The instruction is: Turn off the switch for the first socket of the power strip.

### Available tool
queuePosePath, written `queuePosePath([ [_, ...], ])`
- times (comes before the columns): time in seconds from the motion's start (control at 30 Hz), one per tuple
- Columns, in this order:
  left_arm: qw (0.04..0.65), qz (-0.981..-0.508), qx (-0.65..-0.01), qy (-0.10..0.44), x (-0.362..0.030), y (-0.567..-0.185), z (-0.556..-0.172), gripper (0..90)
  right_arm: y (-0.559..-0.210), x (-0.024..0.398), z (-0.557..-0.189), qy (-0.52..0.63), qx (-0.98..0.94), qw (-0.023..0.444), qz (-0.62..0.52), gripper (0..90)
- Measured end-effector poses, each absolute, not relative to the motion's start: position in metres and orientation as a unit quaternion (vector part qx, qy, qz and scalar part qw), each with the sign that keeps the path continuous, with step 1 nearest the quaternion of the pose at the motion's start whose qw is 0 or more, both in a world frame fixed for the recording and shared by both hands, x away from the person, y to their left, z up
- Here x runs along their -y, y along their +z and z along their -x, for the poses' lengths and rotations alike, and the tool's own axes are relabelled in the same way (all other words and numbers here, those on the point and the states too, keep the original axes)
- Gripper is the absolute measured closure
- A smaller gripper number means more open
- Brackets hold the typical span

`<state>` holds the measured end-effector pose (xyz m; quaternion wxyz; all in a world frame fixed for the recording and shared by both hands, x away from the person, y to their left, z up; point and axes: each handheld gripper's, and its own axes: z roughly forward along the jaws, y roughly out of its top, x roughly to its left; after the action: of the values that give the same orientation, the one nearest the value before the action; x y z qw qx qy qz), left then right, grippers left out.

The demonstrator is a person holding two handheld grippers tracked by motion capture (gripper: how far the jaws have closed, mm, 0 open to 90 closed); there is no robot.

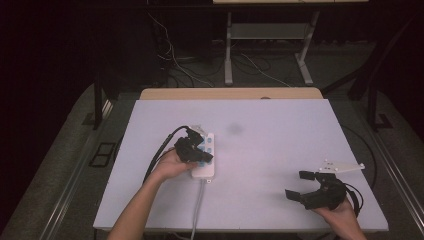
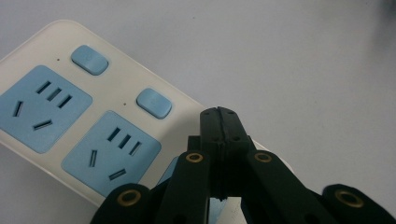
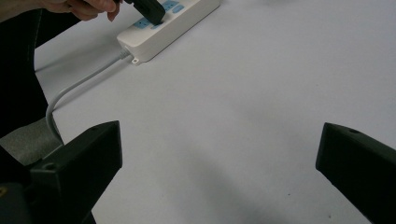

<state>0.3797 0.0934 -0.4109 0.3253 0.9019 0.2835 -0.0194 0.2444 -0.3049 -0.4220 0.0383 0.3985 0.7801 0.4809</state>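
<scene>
White surface: left tool closed, empty, pressing at power strip near a switch; right tool open, empty, well apart.

No readable text, label or number shows anywhere.

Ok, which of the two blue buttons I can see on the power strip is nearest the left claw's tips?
The lower-right blue button, just beside the shut left claw. The other button sits farther up the power strip.

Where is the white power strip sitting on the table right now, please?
In the high view the power strip lies left of the table's centre, under the shut left gripper, its grey cord trailing toward the near edge.
</scene>
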Motion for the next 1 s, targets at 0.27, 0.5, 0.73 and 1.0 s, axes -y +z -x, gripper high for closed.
queuePosePath([
  [0.27, 0.316, -0.906, -0.283, 0.004, -0.097, -0.405, -0.379, 89.5, -0.422, 0.306, -0.245, 0.482, -0.779, 0.040, -0.399, 0.3],
  [0.5, 0.343, -0.893, -0.291, 0.010, -0.109, -0.393, -0.379, 89.4, -0.422, 0.306, -0.246, 0.483, -0.777, 0.039, -0.401, 0.3],
  [0.73, 0.358, -0.884, -0.298, 0.021, -0.118, -0.383, -0.377, 89.3, -0.422, 0.305, -0.246, 0.482, -0.778, 0.039, -0.402, 0.3],
  [1.0, 0.373, -0.875, -0.308, 0.034, -0.130, -0.372, -0.373, 89.2, -0.423, 0.305, -0.246, 0.480, -0.779, 0.038, -0.402, 0.3],
])
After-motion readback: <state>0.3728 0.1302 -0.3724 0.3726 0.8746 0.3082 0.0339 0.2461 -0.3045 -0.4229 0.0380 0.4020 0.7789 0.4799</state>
